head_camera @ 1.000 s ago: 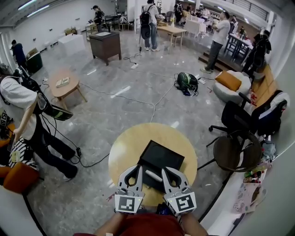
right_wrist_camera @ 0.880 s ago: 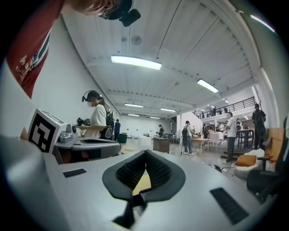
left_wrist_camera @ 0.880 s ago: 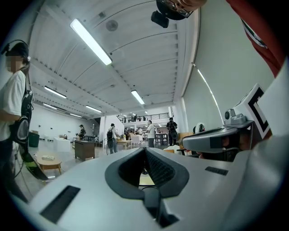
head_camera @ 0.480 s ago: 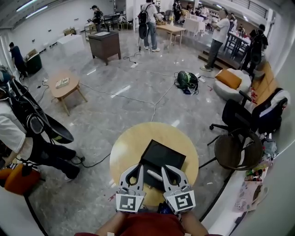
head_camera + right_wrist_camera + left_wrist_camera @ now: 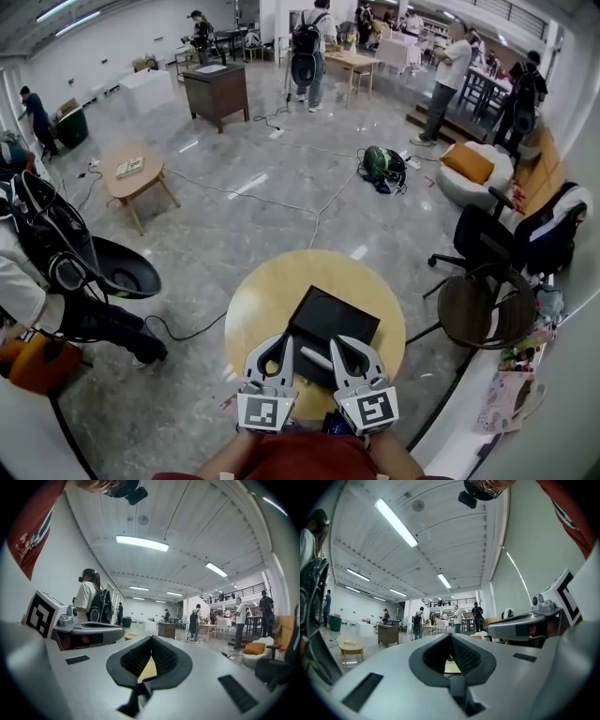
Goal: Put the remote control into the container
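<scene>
**Spotter:** How are you holding them?

**Operator:** I've got the left gripper (image 5: 278,343) and the right gripper (image 5: 340,343) level and side by side. Both are at the near edge of the container (image 5: 339,314) and point away from me, with the marker cubes back by my chest.

**Spotter:** Claws?

**Operator:** Both are clenched, tips meeting, and empty. Through the little gap behind the tips I see only the pale yellow tabletop. The shells are smooth grey plastic and the pads (image 5: 465,655) are black and ribbed.

**Spotter:** And the remote?

**Operator:** The remote (image 5: 314,357) is a slim pale bar lying slantwise between my two grippers, and neither one touches it. It's on the dark near corner of the container, but I can't tell whether it's down inside or on top.

**Spotter:** The container itself?

**Operator:** It's flat, squarish and matte black, turned corner-on to me. It sits on a round table (image 5: 272,295) of smooth light wood.
</scene>
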`<state>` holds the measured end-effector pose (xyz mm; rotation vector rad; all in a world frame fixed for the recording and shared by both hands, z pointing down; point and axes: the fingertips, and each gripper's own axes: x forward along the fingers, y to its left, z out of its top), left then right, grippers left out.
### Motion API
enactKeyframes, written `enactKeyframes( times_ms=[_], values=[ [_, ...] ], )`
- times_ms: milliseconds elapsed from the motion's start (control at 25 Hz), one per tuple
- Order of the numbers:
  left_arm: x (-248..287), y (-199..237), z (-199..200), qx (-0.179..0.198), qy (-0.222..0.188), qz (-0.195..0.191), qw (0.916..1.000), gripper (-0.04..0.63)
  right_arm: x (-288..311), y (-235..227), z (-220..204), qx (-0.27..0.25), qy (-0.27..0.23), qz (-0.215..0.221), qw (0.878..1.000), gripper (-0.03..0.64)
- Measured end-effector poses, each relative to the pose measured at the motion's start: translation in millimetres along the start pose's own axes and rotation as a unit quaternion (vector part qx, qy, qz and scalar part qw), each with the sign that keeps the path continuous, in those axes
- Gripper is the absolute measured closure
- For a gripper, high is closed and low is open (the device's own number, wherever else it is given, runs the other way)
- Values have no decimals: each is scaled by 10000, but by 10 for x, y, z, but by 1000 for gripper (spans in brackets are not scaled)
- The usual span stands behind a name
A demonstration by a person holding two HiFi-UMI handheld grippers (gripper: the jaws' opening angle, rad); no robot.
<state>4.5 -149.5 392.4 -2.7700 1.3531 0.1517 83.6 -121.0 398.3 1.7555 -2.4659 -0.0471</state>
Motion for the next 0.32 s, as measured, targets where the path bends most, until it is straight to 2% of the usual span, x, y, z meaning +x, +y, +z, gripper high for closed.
enactKeyframes(
  times_ms=[320],
  values=[
    [11, 11, 10, 34, 8, -16, 10000, 580, 23, -2, 5, -6, -32, 50, 10000, 594]
  ],
)
